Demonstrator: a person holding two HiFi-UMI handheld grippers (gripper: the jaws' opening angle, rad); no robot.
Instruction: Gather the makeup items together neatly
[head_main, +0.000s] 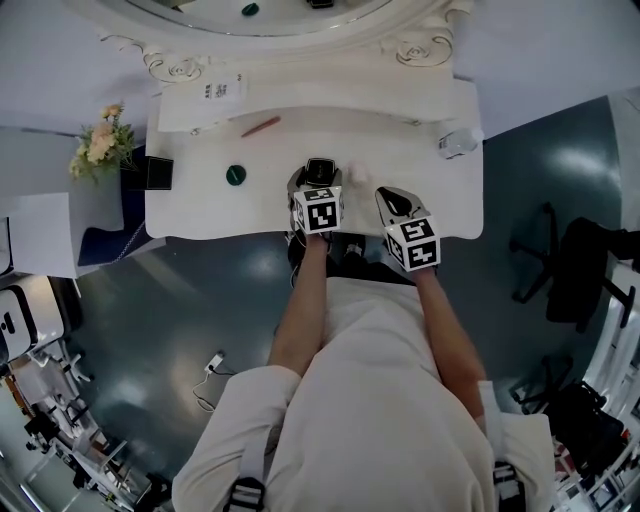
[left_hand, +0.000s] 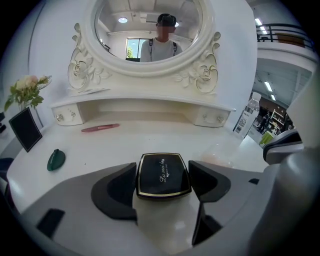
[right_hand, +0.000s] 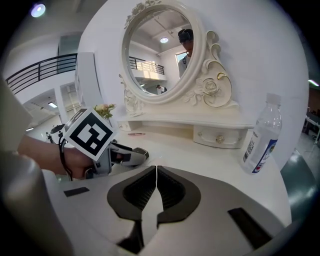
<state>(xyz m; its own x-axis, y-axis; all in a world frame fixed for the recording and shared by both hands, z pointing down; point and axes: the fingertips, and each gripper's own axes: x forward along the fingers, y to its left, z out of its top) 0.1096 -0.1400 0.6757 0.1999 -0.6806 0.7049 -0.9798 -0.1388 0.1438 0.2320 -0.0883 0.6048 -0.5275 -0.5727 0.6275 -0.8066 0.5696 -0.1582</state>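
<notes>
Left gripper (left_hand: 163, 169): I'm pinching black gold-trimmed square compact (left_hand: 164, 175) by its side edges, near front of white dressing table (left_hand: 150, 137) | right gripper (right_hand: 156, 170) pressed together, empty | risk: glossy case slips from shallow grip | pink pencil (left_hand: 100, 127), green leaf-shaped piece (left_hand: 56, 159) not yet gathered

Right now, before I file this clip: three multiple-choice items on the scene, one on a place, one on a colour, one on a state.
1. Where on the table does the bottle stand? A. right end B. left end C. middle
2. What colour is the compact between the left gripper's jaws? A. white B. black C. pink
3. How do the right gripper's jaws stand? A. wide apart B. together, empty C. closed on the bottle
Answers: 1 A, the head view shows it at that end; 2 B, black lid, gold rim; 3 B, the pads meet, nothing between.
</notes>
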